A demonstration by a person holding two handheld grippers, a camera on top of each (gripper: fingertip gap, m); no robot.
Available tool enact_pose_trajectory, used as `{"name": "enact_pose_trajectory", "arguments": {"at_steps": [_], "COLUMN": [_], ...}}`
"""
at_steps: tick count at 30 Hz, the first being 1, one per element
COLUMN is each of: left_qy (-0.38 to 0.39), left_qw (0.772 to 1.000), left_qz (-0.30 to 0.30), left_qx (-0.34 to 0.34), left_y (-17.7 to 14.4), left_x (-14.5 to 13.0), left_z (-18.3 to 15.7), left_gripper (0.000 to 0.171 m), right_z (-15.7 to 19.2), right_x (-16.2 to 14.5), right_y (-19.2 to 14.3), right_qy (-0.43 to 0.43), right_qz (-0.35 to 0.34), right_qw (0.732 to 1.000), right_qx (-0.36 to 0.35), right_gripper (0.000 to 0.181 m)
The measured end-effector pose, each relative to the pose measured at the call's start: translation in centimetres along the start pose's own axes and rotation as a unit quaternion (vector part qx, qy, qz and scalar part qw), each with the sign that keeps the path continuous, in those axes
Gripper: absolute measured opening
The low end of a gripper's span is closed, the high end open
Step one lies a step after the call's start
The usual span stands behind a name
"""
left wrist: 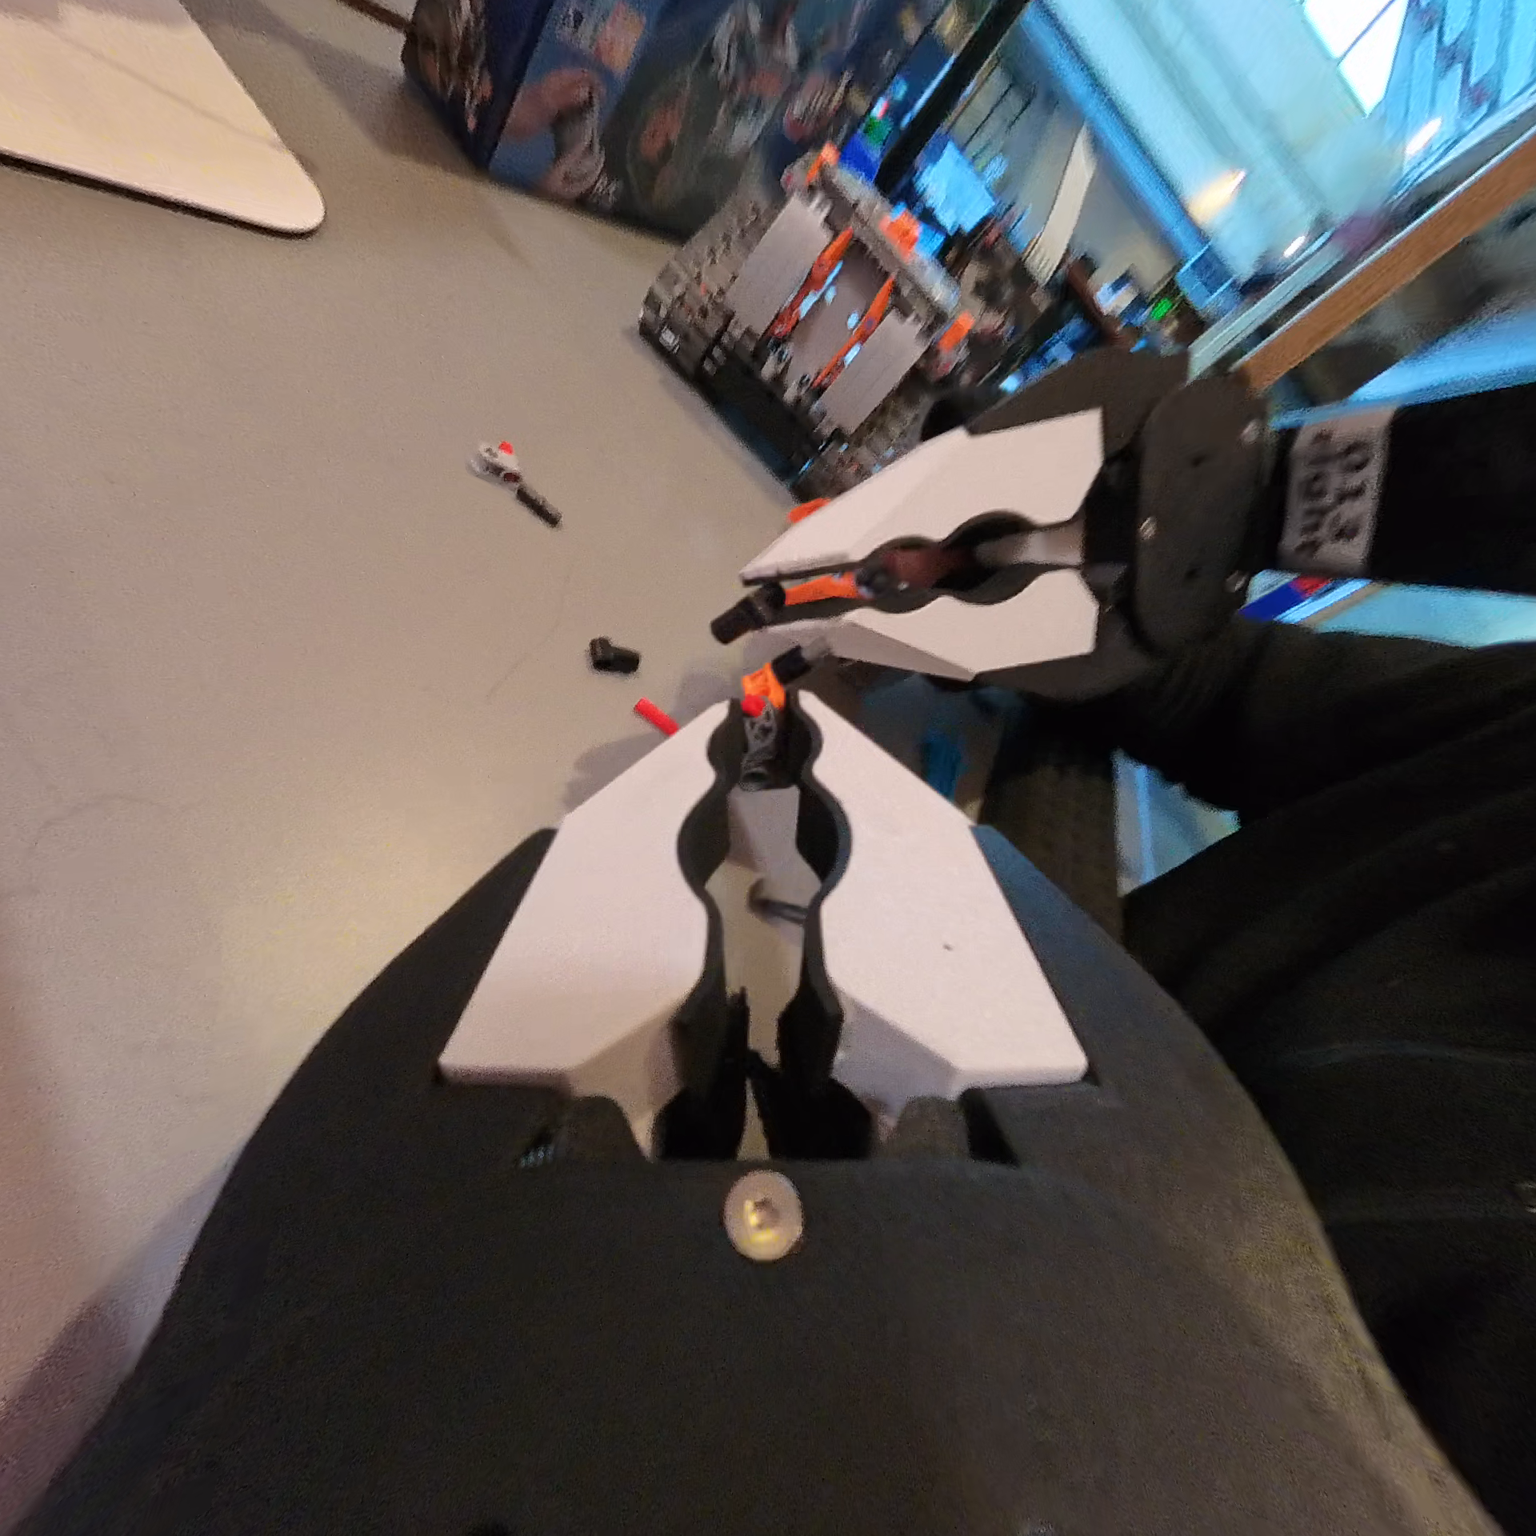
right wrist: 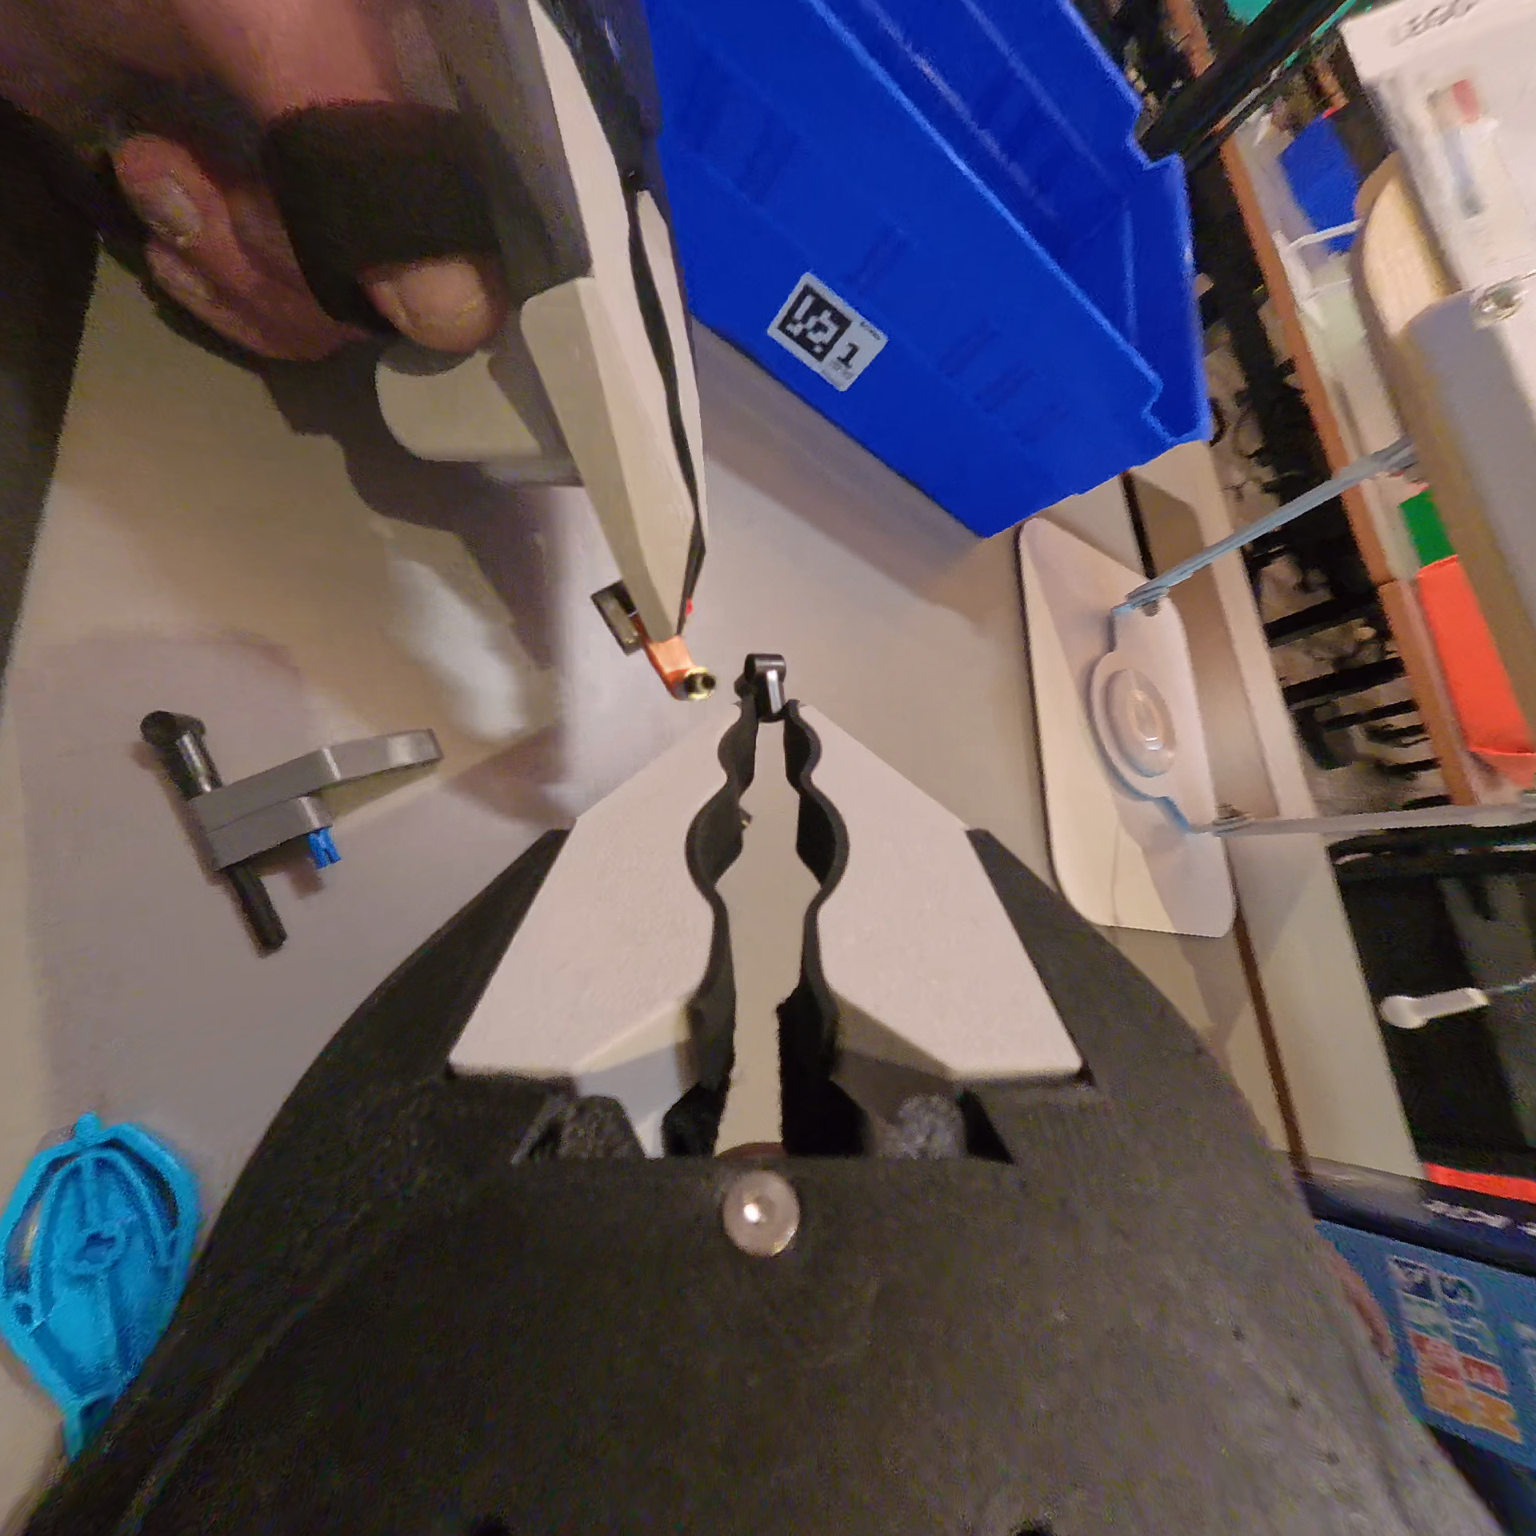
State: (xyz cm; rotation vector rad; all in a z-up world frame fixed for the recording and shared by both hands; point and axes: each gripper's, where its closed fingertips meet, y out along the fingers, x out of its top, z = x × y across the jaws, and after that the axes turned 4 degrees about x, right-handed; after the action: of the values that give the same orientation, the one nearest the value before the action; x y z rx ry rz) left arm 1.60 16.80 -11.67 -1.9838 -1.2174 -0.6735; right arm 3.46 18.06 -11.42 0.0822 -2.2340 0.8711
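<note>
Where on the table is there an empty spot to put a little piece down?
Bare grey table lies between the white board and the small white-and-red piece. It is crowded near the tool tips, by the black connector and red pin.

Mounted close behind each claw, looking forward along its 2 fingers and down at the counter (left wrist: pixel 249 582). Left wrist view: right claw (left wrist: pixel 752 603) at 2 o'clock, very near. Right wrist view: left claw (right wrist: pixel 665 623) at 11 o'clock. Shared: the small patch of counter where both tips meet.
</note>
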Motion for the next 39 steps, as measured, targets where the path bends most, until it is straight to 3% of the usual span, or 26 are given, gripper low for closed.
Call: {"name": "enact_pose_trajectory", "arguments": {"at_steps": [3, 17, 26, 39], "left_qy": [-0.021, -0.035, -0.02, -0.065], "left_qw": [0.999, 0.998, 1.0, 0.997], "left_qz": [-0.027, -0.032, 0.002, 0.002], "left_qx": [-0.005, -0.033, -0.023, -0.052], "left_y": [-0.2, 0.8, 2.3, 2.6], "left_x": [0.7, 2.0, 2.2, 2.6], "left_z": [0.1, 0.2, 1.1, 1.0], "left_gripper": [0.007, 0.007, 0.007, 0.006], "right_z": [-0.6, -1.8, -2.2, -2.8], "right_x": [0.1, -0.1, -1.8, -2.2], "right_y": [-0.3, -1.8, -2.0, -2.0], "right_qy": [-0.02, -0.052, -0.071, -0.086], "right_qz": [0.004, 0.007, 0.032, 0.037], "right_qw": [1.0, 0.997, 0.995, 0.992], "right_qx": [-0.021, -0.06, -0.06, -0.087], "right_gripper": [0.003, 0.003, 0.003, 0.004]}}
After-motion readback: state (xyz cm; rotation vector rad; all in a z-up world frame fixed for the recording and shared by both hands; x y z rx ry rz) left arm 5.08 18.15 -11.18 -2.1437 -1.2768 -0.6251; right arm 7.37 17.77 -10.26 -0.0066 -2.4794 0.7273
